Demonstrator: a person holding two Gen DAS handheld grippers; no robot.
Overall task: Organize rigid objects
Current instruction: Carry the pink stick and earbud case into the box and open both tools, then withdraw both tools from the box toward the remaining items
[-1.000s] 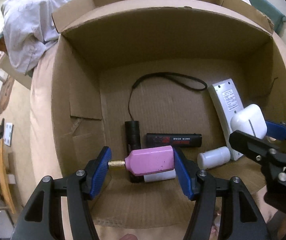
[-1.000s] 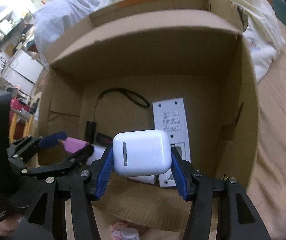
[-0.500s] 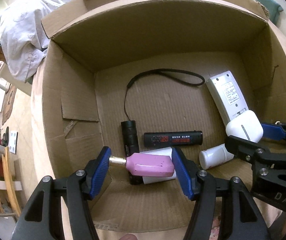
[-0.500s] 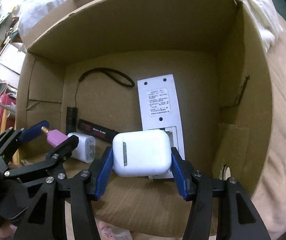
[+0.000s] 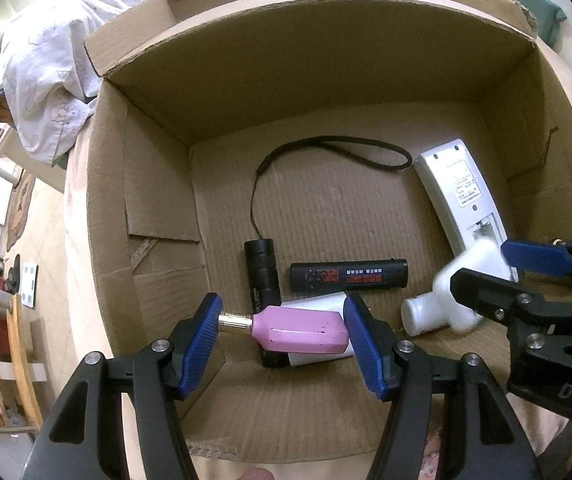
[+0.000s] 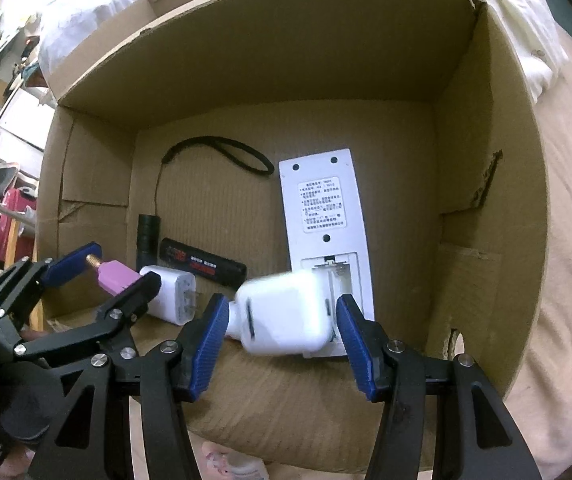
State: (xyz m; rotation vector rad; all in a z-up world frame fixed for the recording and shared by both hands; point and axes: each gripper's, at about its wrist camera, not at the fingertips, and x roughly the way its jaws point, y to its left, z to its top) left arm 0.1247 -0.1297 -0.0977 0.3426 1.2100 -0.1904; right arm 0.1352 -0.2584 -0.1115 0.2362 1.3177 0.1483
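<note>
My left gripper (image 5: 284, 334) is shut on a pink bottle with a gold tip (image 5: 297, 330), held inside the cardboard box (image 5: 154, 208) near its front left. My right gripper (image 6: 282, 326) is open; the white earbud case (image 6: 286, 316) is blurred between its fingers, free of the blue pads, low over the box floor by the white remote (image 6: 321, 216). In the left wrist view the case (image 5: 469, 264) shows blurred at the right. On the box floor lie a black flashlight with strap (image 5: 262, 268), a black battery (image 5: 347, 276), a white charger (image 6: 174, 294) and a small white bottle (image 5: 425, 314).
The box walls (image 6: 485, 184) rise on all sides around both grippers. Bedding (image 5: 50, 72) lies behind the box on the left. A beige bedsheet (image 6: 569, 280) spreads to the right. Furniture and a red bag (image 6: 10, 224) stand at far left.
My right gripper has opened and let go of the white earbud case, which drops blurred toward the box floor. Both grippers have moved lower into the box. The left still holds the pink bottle.
</note>
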